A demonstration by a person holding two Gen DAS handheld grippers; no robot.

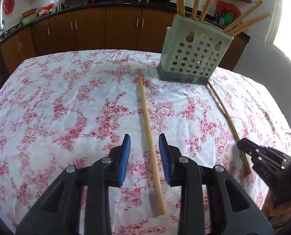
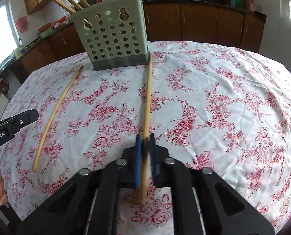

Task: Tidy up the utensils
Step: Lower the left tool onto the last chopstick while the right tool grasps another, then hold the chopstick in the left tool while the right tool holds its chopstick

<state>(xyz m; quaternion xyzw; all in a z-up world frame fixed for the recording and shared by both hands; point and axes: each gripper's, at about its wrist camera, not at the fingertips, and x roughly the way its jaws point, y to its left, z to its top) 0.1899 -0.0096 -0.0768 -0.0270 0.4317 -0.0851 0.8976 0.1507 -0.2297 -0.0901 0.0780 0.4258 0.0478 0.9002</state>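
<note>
Two wooden chopsticks lie on the floral tablecloth. My left gripper (image 1: 144, 143) is open, its blue pads on either side of one chopstick (image 1: 148, 135) without touching it. My right gripper (image 2: 145, 143) is shut on the other chopstick (image 2: 148, 98), near its thick end; its far tip reaches the base of the holder. This chopstick (image 1: 226, 117) and the right gripper (image 1: 243, 146) also show in the left wrist view. A pale green perforated utensil holder (image 1: 194, 54) (image 2: 112, 37) stands at the far side with several chopsticks upright in it.
The table is covered by a white cloth with red flowers (image 1: 67, 107). Brown kitchen cabinets (image 1: 90, 29) and a dark counter with pots run behind the table. The left gripper's body (image 2: 12, 125) shows at the left of the right wrist view.
</note>
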